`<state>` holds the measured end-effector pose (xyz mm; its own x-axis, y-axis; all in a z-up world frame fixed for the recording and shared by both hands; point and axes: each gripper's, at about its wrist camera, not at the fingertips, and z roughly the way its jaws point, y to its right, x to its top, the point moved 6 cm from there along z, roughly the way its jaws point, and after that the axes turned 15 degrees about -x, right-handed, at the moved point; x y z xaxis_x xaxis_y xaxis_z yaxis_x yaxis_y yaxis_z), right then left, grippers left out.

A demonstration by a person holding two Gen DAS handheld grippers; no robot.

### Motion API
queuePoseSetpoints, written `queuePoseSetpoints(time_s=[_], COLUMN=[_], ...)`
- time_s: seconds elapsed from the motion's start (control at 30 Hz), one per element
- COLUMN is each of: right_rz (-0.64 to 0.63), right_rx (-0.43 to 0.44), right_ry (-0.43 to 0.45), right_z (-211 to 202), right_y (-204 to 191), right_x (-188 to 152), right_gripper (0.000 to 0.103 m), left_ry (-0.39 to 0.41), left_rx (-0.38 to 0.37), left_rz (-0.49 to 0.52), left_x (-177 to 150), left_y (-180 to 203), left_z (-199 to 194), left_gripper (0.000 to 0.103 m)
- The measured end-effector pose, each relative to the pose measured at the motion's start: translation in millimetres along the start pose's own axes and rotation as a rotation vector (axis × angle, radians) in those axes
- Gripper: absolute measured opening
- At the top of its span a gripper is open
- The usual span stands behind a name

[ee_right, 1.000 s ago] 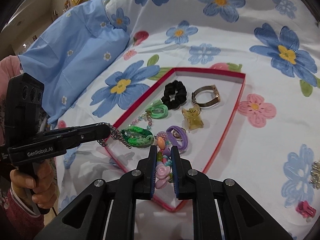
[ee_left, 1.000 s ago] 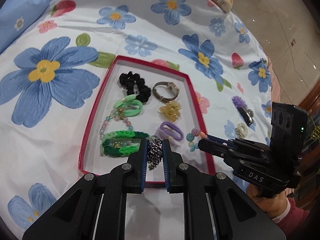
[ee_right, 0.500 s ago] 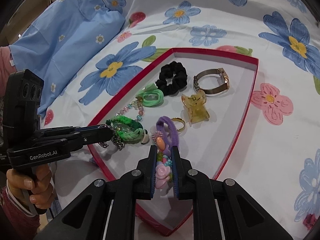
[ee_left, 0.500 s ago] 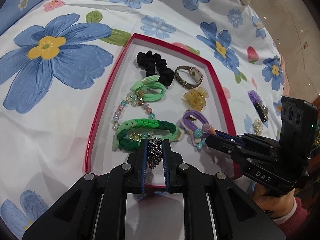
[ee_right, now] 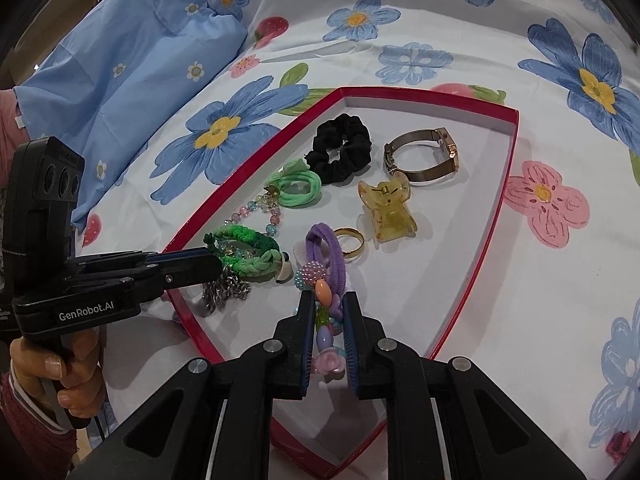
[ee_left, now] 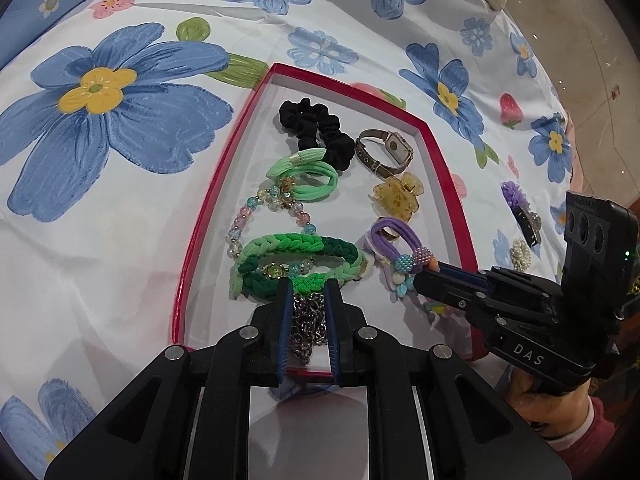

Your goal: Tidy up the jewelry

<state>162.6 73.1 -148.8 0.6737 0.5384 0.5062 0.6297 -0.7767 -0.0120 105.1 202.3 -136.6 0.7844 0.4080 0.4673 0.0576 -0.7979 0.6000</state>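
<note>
A red-rimmed white tray lies on a flowered bedspread. It holds a black scrunchie, a watch, a yellow claw clip, a green hair tie, a green braided bracelet, a purple hair tie and a gold ring. My left gripper is shut on a silver chain, which droops onto the tray's near corner. My right gripper is shut on a colourful bead-and-flower bracelet, low over the tray beside the purple tie.
Outside the tray, on the right of the left wrist view, lie a purple hair clip and a pearl piece. A blue pillow sits far left. A person's hands hold both grippers. Tiled floor lies beyond the bed's edge.
Both grippers have come down toward the tray's near end. The chain, which hung in the air, now touches the tray floor, and the bead bracelet sits lower by the purple tie.
</note>
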Motion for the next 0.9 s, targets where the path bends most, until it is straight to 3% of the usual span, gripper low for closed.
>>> queuePoseSetpoints(time_s=[0.37, 0.53, 0.63, 0.7, 0.9], right_rz=[-0.005, 0.002, 0.016, 0.027, 0.105], right_rx=[0.008, 0.009, 0.009, 0.012, 0.018], right_ry=[0.000, 0.006, 0.021, 0.035, 0.110], right_z=[-1, -4, -11, -17, -42], right_y=[-3, -3, 0, 2, 20], right_x=[1, 1, 2, 3, 8], right_gripper=[0.026, 0.031, 0.037, 0.037, 0.059], left_ry=[0.000, 0.010, 0.027, 0.043, 0.108], left_rx=[0.005, 0.014, 0.019, 0.023, 0.030], left_rz=[-0.003, 0.002, -0.001, -0.005, -0.038], left_x=[-1, -1, -1, -1, -2], left_y=[1, 4, 7, 8, 11], left_z=[-3, -8, -15, -21, -45], left_gripper=[0.013, 0.021, 0.037, 0.056, 0.077])
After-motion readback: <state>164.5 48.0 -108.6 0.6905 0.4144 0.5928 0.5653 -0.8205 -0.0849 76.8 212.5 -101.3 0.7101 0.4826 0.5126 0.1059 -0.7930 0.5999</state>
